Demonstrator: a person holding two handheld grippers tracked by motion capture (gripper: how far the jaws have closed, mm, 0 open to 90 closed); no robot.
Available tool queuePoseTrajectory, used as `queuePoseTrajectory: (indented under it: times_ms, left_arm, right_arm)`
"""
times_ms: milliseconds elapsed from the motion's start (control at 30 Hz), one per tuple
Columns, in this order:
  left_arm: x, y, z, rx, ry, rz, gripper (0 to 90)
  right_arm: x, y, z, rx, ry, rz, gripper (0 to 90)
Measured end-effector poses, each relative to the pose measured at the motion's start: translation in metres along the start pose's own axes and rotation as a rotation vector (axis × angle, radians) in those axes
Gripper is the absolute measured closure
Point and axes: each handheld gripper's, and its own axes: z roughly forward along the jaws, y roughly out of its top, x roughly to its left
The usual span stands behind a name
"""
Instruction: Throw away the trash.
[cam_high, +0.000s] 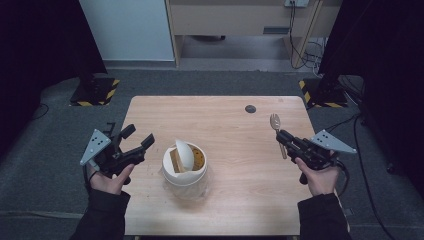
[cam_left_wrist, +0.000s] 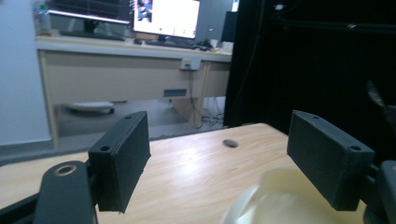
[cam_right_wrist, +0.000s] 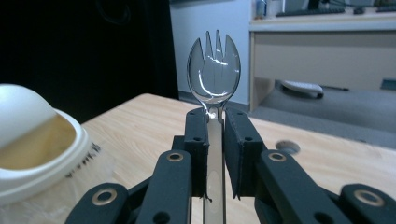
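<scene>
- The right gripper (cam_high: 283, 138) is clamped on the handle of a clear plastic spork (cam_high: 276, 122), near the right edge of the worktop (cam_high: 235, 200). In the right gripper view the spork (cam_right_wrist: 214, 79) stands straight up between the pads with its tines upward, so the grip looks square and needs no correcting.
- The left gripper (cam_high: 140, 137) is released, its jaws wide apart with nothing between them. It hovers over the left edge of the worktop, pointing toward the cup.
- The white cup (cam_high: 184, 167) sits a little left of the worktop's middle, nearer the front edge. Its paper lid (cam_high: 183, 152) is peeled partway and curls up over the opening, and yellowish contents show beneath it.
- The likely step is bringing the spork to the cup. The curled lid covers part of the opening, so the clear part on the right is the better way in.
- The cup looks light and could slide or tip. Steadying its rim or wall with the free left gripper first would help.
- Tip the spork head downward before it goes in, since it now points away from the person.
- Keep the pads tight on the thin, smooth handle, which could twist under a sideways push.
</scene>
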Motion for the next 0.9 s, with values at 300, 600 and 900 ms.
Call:
queuePoseTrajectory:
  times_ms: [300,600,900]
  left_arm:
    - [-0.043,0.016,0.022,-0.031,-0.099,0.025,22.1]
    - [-0.089,0.021,0.049,-0.021,-0.144,0.023,27.5]
    - [-0.121,0.014,0.072,0.003,-0.193,-0.010,33.3]
  right_arm:
    - [0.016,0.012,-0.002,-0.054,0.051,-0.026,80.0]
    - [0.035,0.009,0.000,-0.050,0.114,-0.044,80.0]
    - [0.048,0.003,0.006,-0.031,0.157,-0.067,80.0]
